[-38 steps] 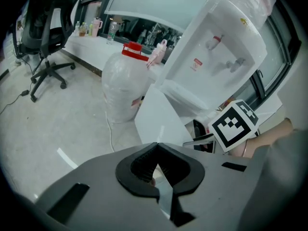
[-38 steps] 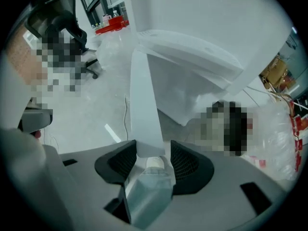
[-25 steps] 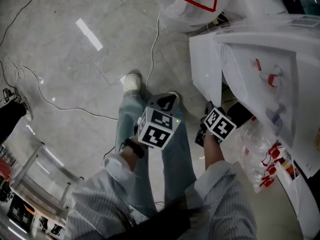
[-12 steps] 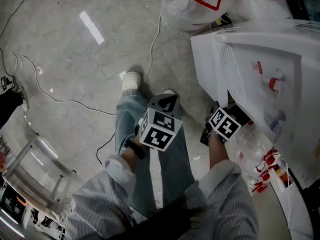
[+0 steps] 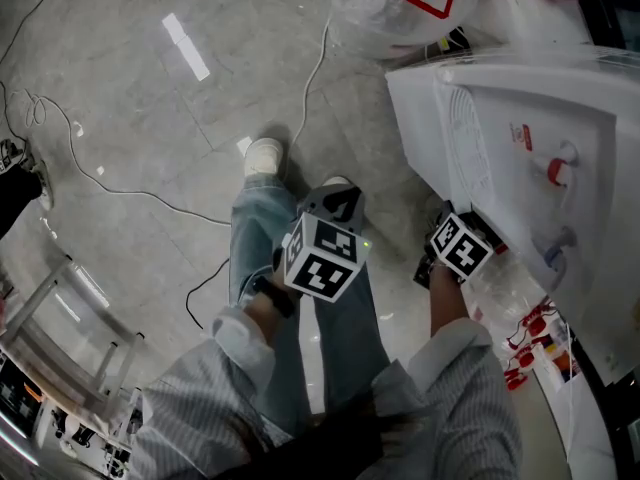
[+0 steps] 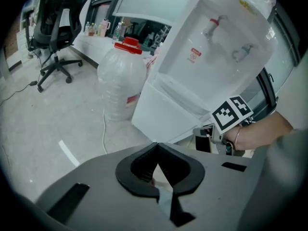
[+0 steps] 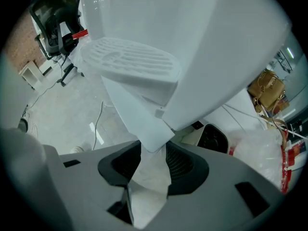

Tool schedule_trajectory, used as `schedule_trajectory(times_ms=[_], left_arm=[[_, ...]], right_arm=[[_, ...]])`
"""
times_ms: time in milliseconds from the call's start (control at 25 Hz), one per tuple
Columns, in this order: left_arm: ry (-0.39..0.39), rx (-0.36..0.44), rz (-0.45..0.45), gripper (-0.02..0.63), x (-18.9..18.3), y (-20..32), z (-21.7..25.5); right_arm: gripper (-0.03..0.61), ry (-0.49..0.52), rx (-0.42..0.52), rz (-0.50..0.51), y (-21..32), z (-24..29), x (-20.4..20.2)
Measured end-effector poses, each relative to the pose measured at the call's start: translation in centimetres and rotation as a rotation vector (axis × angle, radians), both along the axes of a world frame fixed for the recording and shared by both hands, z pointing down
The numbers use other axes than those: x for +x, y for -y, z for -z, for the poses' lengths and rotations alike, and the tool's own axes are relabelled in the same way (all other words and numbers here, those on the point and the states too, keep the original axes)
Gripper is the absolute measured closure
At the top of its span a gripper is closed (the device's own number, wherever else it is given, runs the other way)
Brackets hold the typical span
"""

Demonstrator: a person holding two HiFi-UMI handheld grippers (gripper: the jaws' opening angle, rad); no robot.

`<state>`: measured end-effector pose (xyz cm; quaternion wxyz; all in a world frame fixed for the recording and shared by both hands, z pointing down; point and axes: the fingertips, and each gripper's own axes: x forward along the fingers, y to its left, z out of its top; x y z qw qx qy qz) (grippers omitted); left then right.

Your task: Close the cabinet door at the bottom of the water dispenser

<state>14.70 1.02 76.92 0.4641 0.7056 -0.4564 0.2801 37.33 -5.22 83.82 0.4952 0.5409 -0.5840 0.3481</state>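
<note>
The right gripper [image 7: 152,144] has its dark jaws closed on the lower corner of the flat white cabinet door [image 7: 134,114]. The door angles out beneath the tall white plastic water dispenser [image 7: 221,42], just under the dispenser's slotted white drip tray [image 7: 130,61].

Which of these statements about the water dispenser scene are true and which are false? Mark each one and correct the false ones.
1. The right gripper has the edge of the white cabinet door between its jaws. True.
2. The left gripper holds the water jug. False: its jaws are together on nothing, and the water jug stands on the floor beside the water dispenser.
3. The cap on the water jug is red. True.
4. Both taps are red. False: only the red tap is; the second tap is bluish grey.
</note>
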Motion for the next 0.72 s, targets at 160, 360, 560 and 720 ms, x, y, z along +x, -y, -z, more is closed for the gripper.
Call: schedule_trajectory(times_ms=[160, 360, 560, 720], left_arm=[[0.002, 0.006, 0.012, 0.603, -0.1, -0.1, -0.1], [-0.004, 0.006, 0.039, 0.603, -0.1, -0.2, -0.4], [-0.009, 0.014, 0.045, 0.603, -0.1, -0.4, -0.3], [-0.010, 0.013, 0.048, 0.603, -0.2, -0.8, -0.5]], right_arm=[[0.417, -0.023, 0.016, 0.004, 1.1, 0.1, 1.1], [0.417, -0.044, 0.026, 0.002, 1.6, 0.1, 1.6], [0.417, -0.072, 0.056, -0.010, 2.4, 0.1, 2.1], [0.420, -0.098, 0.071, -0.017, 2.9, 0.2, 2.5]])
